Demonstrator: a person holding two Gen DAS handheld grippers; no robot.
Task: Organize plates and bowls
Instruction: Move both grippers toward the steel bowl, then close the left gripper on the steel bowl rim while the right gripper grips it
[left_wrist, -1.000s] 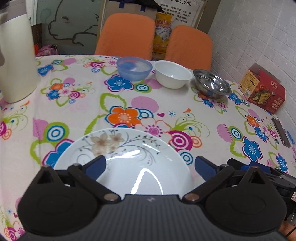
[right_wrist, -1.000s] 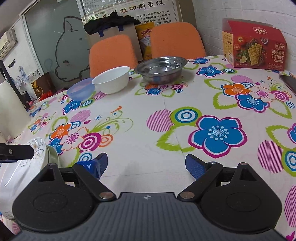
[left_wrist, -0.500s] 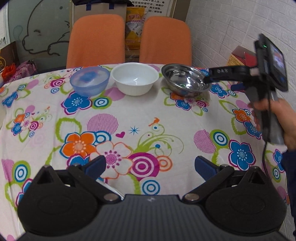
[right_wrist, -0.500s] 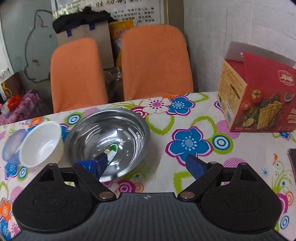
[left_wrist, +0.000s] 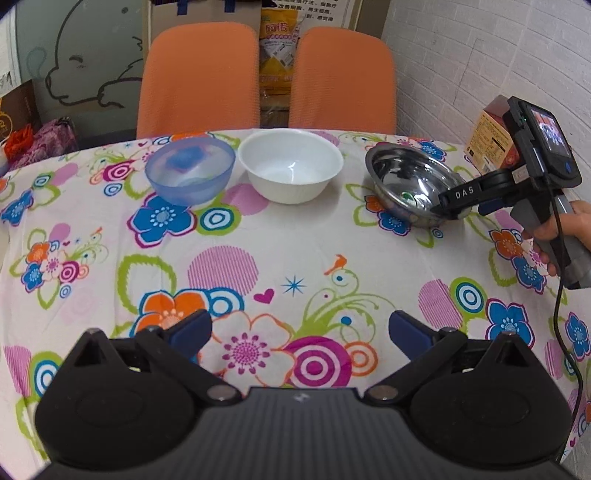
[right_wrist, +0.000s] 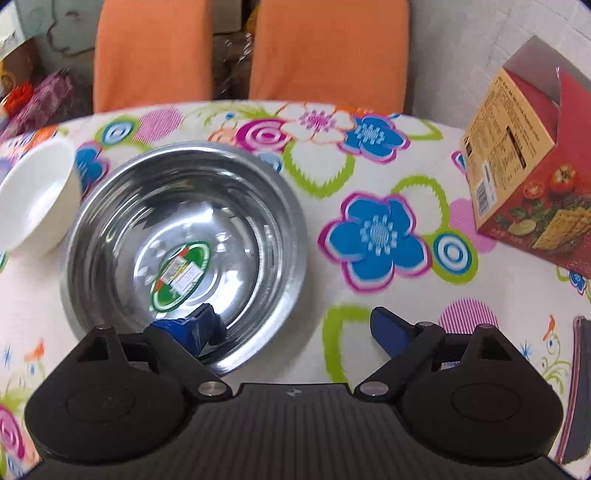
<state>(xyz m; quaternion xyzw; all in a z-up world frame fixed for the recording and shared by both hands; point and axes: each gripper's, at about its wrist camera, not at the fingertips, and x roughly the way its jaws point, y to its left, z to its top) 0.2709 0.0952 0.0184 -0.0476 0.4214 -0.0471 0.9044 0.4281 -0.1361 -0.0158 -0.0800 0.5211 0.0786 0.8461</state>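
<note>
Three bowls in far row, unstacked: blue bowl (left_wrist: 190, 171) left, white bowl (left_wrist: 290, 170) middle, steel bowl (right_wrist: 184, 251) right. Right gripper (right_wrist: 295, 328) spread, straddling steel bowl's near rim, not clamped. Left gripper (left_wrist: 300, 334) spread, empty, over near tablecloth (left_wrist: 258, 251). Nesting judged barely begun

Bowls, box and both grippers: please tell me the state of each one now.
Blue bowl: upright, empty.
White bowl: upright, empty.
Steel bowl: upright, sticker inside, no food.
Red cracker box: top flap open.
Left gripper: open, holds nothing.
Right gripper: open, one finger inside the steel bowl's rim.
</note>
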